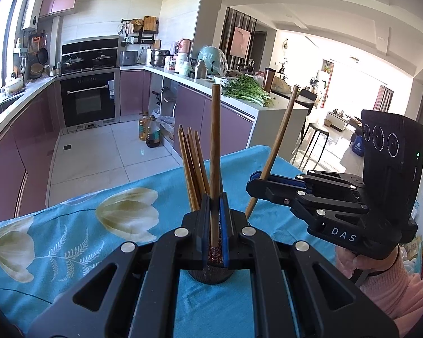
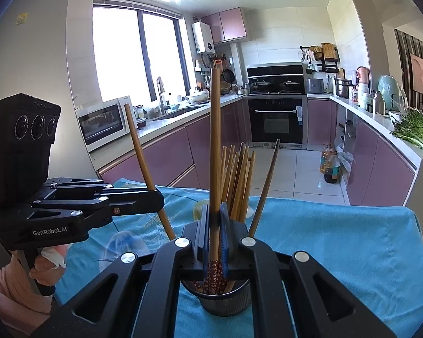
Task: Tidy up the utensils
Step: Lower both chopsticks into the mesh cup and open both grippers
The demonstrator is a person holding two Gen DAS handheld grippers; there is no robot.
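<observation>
A dark ribbed cup [image 2: 224, 301] stands on the blue cloth with several wooden chopsticks [image 2: 239, 180] upright in it. My right gripper [image 2: 215, 214] is shut on one chopstick [image 2: 215, 140] whose red patterned end dips into the cup. One loose chopstick [image 2: 265, 186] leans out to the right. My left gripper [image 1: 215, 205] is shut on another upright chopstick [image 1: 215, 146], right over the cup [image 1: 211, 277]. The left gripper [image 2: 156, 200] also shows from the side with its slanted stick [image 2: 142, 157]. The right gripper [image 1: 253, 187] pinches a slanted stick [image 1: 279, 146].
The blue flowered cloth [image 1: 70, 239] covers the table, whose far edge drops to a tiled floor. Oil bottles [image 1: 152, 135] stand on the floor by purple cabinets. Greens [image 1: 245, 90] lie on the counter. A stool [image 1: 315, 138] stands beyond the table's right corner.
</observation>
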